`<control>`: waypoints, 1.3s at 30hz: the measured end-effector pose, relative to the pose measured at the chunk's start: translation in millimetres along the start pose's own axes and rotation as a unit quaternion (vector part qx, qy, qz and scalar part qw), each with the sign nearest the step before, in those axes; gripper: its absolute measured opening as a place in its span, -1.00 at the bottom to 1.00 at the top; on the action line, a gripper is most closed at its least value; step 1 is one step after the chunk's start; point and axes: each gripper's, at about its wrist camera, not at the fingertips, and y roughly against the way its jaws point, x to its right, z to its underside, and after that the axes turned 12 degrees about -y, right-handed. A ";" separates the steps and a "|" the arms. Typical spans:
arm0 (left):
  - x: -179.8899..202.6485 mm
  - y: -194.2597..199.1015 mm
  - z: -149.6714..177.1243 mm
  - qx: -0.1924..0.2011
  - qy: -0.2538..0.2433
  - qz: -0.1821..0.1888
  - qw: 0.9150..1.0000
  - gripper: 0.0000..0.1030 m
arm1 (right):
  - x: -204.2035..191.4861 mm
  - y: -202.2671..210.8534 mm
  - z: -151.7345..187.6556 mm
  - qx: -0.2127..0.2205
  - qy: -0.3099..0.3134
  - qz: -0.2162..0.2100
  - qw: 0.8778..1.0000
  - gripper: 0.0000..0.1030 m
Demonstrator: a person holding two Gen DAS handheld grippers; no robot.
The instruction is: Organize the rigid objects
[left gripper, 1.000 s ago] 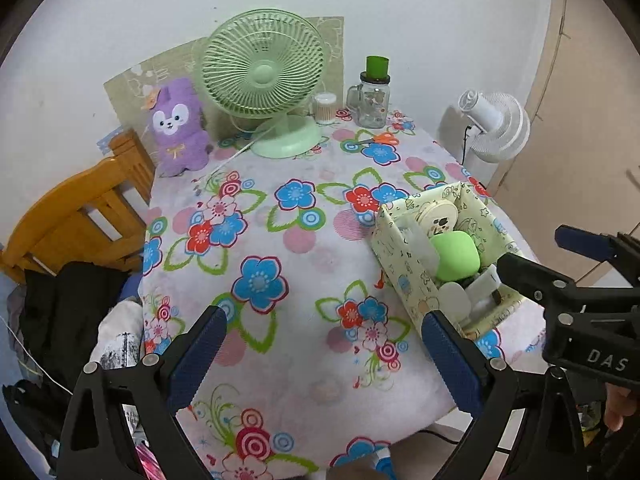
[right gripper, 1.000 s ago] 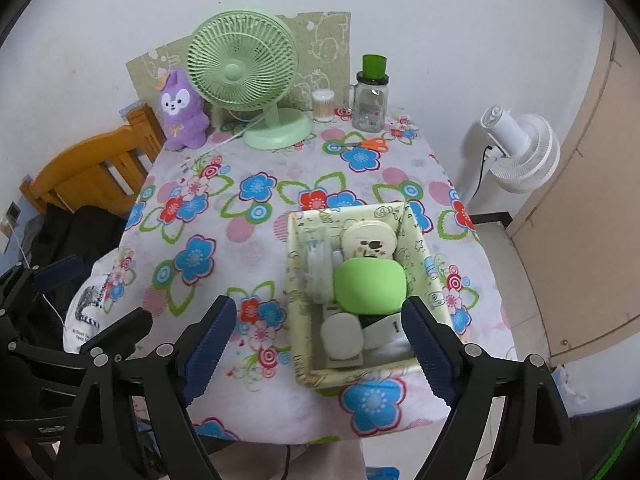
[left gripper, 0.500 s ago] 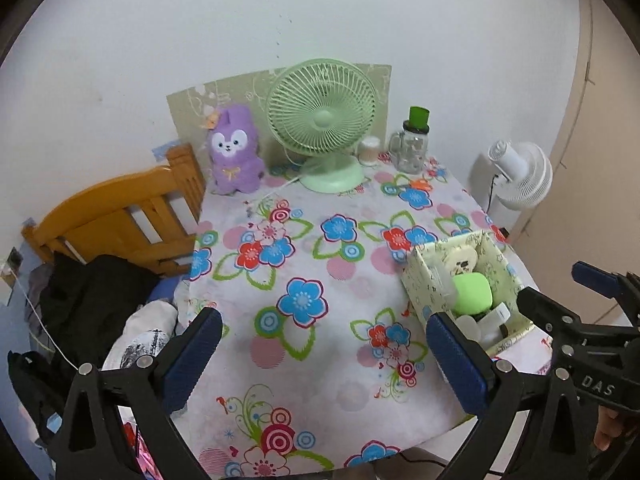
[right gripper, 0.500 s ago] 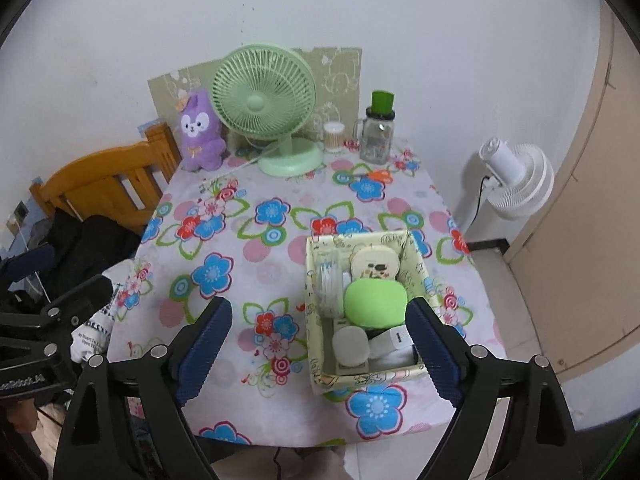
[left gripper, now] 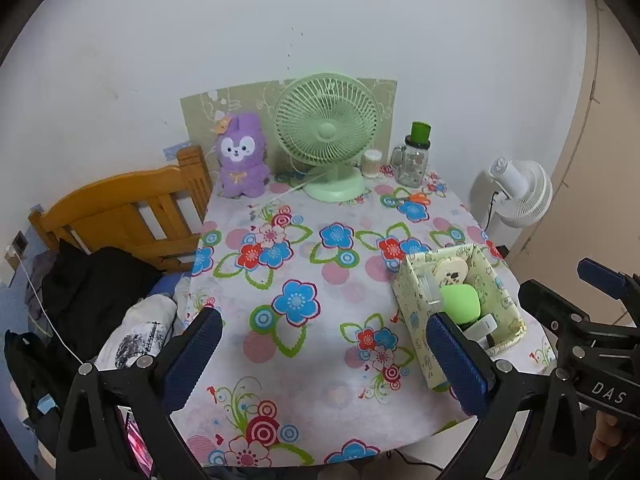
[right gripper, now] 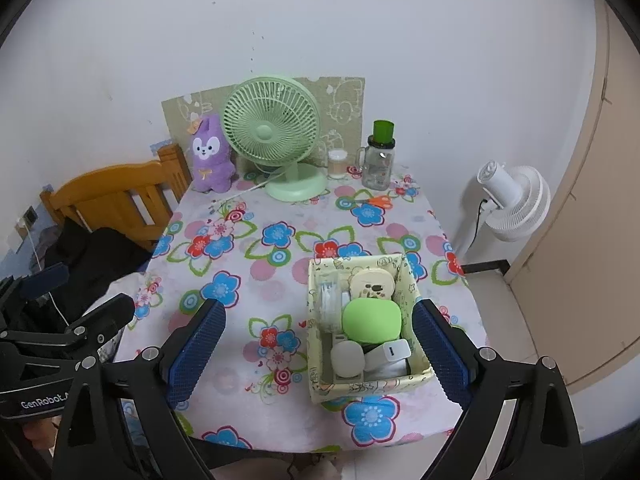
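Two grippers raised above the near edge of the floral table [left gripper: 296,240], both pointing down at it. Left gripper [left gripper: 324,354] spread wide, nothing between the pads, patterned storage box [left gripper: 416,312] just beyond and to the right of its right pad. Right gripper [right gripper: 318,350] opening, pads clear of everything, box [right gripper: 360,388] seen in the right half of the gap, packed with green case [right gripper: 372,320] and white chargers [right gripper: 394,352].

box [right gripper: 320,390] near table's [right gripper: 248,420] right front, fan [right gripper: 272,128] behind
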 end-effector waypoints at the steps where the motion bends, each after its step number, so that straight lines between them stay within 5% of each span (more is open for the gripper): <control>1: -0.2 2.2 -0.4 0.004 0.002 -0.003 1.000 1.00 | -0.3 1.6 -0.6 0.002 0.000 0.000 1.000 0.86; 10: -2.6 6.2 -3.1 0.015 0.018 -0.040 0.999 1.00 | -9.5 9.3 -5.4 0.015 0.014 -0.010 1.000 0.86; 39: -9.2 0.4 -7.8 0.016 0.009 -0.029 0.999 1.00 | -19.6 3.8 -12.0 0.005 0.023 -0.011 1.000 0.87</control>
